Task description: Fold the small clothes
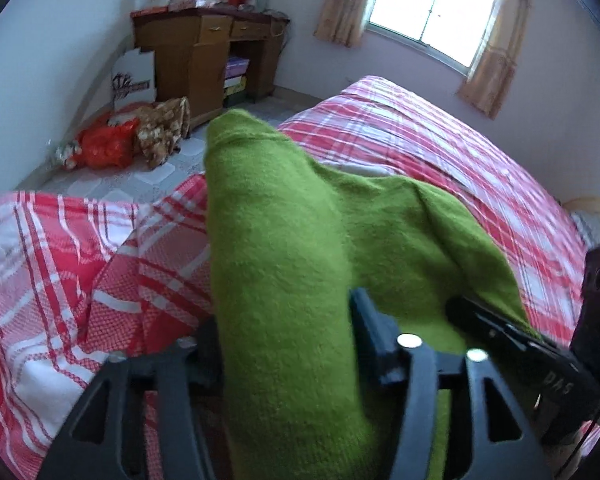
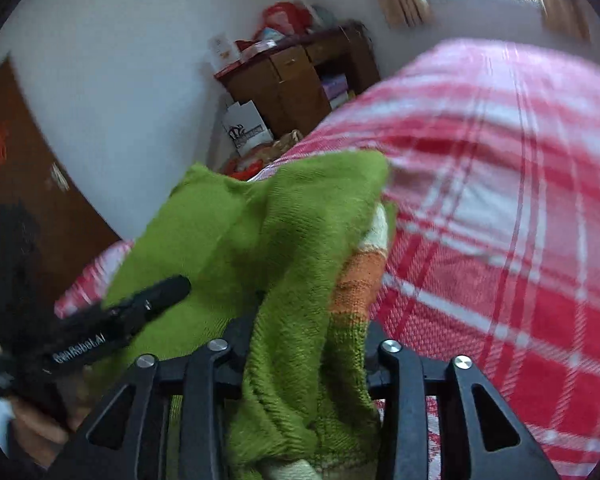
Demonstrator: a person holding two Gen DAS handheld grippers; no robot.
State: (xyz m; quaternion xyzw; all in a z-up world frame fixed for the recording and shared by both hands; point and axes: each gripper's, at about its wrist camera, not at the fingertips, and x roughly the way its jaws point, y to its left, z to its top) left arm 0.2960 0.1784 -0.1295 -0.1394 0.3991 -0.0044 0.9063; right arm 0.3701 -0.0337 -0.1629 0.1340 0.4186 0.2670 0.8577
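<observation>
- Green knitted garment (image 1: 284, 248) lies bunched on the plaid bed (image 1: 440, 140), hiding both grippers' fingertips.
- Left gripper (image 1: 284, 344): cloth fills its jaws; grip unclear.
- Right gripper (image 2: 308, 344): likewise, blurred.

knit garment (image 1: 276, 240) lies on the bed (image 1: 440, 152), draped between the jaws of my left gripper (image 1: 284, 344); my right gripper (image 2: 308, 356) straddles its other fold. each gripper shows beside the other. cabinet (image 1: 204, 52) stands beyond the bed against the far wall, bags (image 1: 108, 144) on the floor before it, window (image 1: 436, 4) to its right.
</observation>
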